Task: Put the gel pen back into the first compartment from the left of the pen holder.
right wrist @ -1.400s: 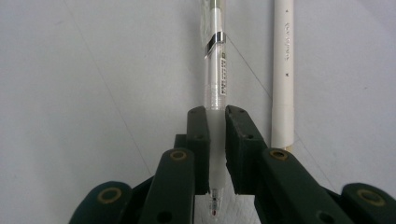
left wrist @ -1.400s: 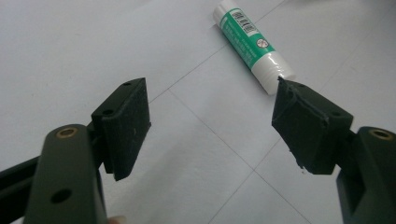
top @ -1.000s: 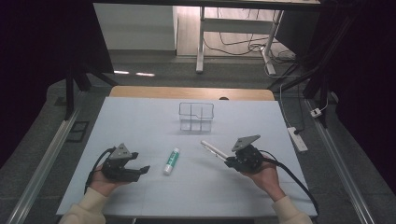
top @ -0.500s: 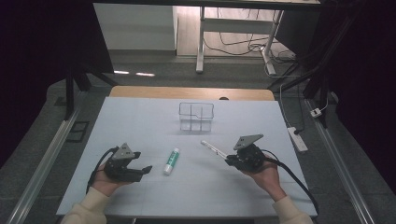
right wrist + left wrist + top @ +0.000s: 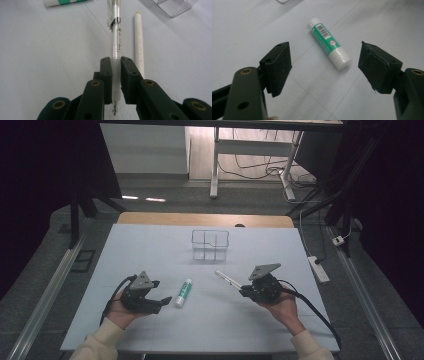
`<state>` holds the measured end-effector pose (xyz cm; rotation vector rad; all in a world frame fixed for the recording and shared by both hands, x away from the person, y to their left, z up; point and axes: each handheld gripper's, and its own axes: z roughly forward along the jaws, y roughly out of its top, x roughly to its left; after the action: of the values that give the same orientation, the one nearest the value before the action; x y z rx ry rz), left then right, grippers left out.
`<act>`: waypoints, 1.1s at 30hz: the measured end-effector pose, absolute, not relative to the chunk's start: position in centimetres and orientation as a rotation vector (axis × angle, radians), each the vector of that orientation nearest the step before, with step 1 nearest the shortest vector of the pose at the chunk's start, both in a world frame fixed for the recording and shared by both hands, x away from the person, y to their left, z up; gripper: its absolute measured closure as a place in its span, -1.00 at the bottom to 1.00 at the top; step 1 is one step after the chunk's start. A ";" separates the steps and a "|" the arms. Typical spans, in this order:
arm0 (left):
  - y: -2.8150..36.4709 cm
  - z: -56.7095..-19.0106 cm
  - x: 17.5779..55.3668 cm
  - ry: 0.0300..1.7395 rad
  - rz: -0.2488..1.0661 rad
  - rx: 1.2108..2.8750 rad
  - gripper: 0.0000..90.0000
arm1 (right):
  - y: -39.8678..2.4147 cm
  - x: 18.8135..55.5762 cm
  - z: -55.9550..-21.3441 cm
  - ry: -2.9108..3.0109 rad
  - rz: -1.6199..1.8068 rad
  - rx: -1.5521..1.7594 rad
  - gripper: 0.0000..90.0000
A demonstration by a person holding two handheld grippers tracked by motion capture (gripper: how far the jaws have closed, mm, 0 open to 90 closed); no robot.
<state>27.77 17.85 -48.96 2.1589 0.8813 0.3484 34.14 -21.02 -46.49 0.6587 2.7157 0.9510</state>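
A white and green glue stick (image 5: 184,292) lies on the white table (image 5: 150,250), just right of my left gripper (image 5: 164,300). In the left gripper view the glue stick (image 5: 329,46) lies a little ahead of the wide-open jaws of my left gripper (image 5: 323,56), untouched by the pads (image 5: 278,65). My right gripper (image 5: 246,291) is shut on a clear pen (image 5: 227,279) that points up and left. In the right gripper view the pen (image 5: 115,37) runs straight out from the closed jaws of my right gripper (image 5: 115,63), its tip behind them.
A clear divided organizer (image 5: 210,244) stands at the table's middle back; its corner (image 5: 172,7) shows past the pen. A thin white stick (image 5: 138,42) lies on the table beside the held pen. A power strip (image 5: 318,268) hangs off the right edge.
My left gripper has moved right and slightly up, closer to the glue stick. The right gripper and its pen have stayed put.
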 end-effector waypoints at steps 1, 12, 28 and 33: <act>17.6 -48.9 27.8 0.876 0.349 2.163 -0.40 | -21.0 34.2 -46.5 2.714 0.955 0.655 0.77; 15.5 -48.3 28.7 0.825 0.344 2.184 -0.40 | -20.3 34.0 -46.4 2.718 0.961 0.619 0.77; 12.6 -47.5 29.7 0.742 0.350 2.218 -0.42 | -19.1 34.0 -46.8 2.743 0.946 0.584 0.76; 12.0 -47.4 30.0 0.728 0.347 2.226 -0.43 | -18.7 34.0 -46.8 2.747 0.942 0.573 0.76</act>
<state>29.98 11.99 -47.44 2.2257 0.7281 0.3474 34.00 -18.73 -46.78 0.5726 2.7466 0.9422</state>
